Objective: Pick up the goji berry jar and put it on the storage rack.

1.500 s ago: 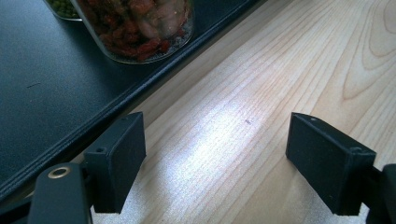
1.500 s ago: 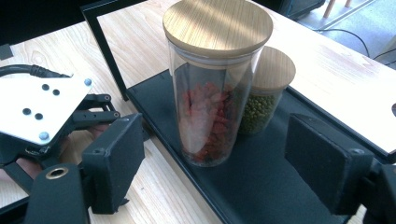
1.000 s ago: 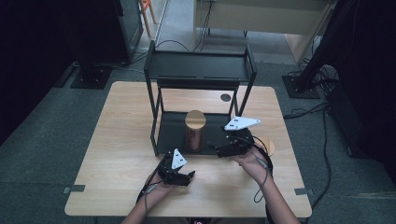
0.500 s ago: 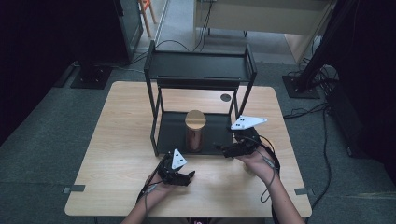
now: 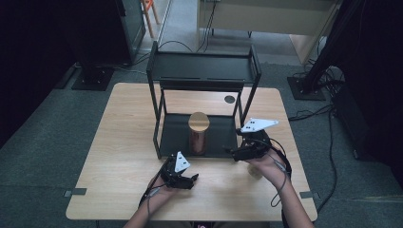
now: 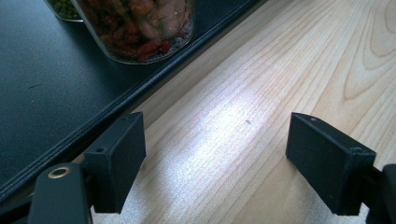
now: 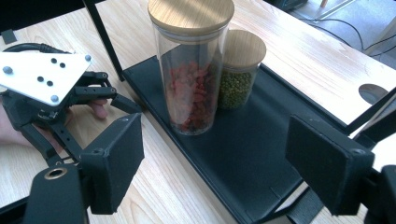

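Note:
A tall glass jar of red dried pieces with a wooden lid stands on the bottom tray of a black two-tier rack. Behind it is a shorter jar of green beans. In the high view the tall jar hides the short one. My right gripper is open and empty, at the rack's front right corner, facing the jars from a short way off. My left gripper rests low over the table in front of the rack, open and empty. The red jar's base is just beyond it.
The rack's black bottom tray has a raised lip along the wooden table. Its thin posts stand at the corners, and the top shelf overhangs the jars. A round cable hole lies behind the rack. Cables trail from both grippers.
My right gripper has drifted slightly to the right beside the rack. The left gripper and the jars have stayed put.

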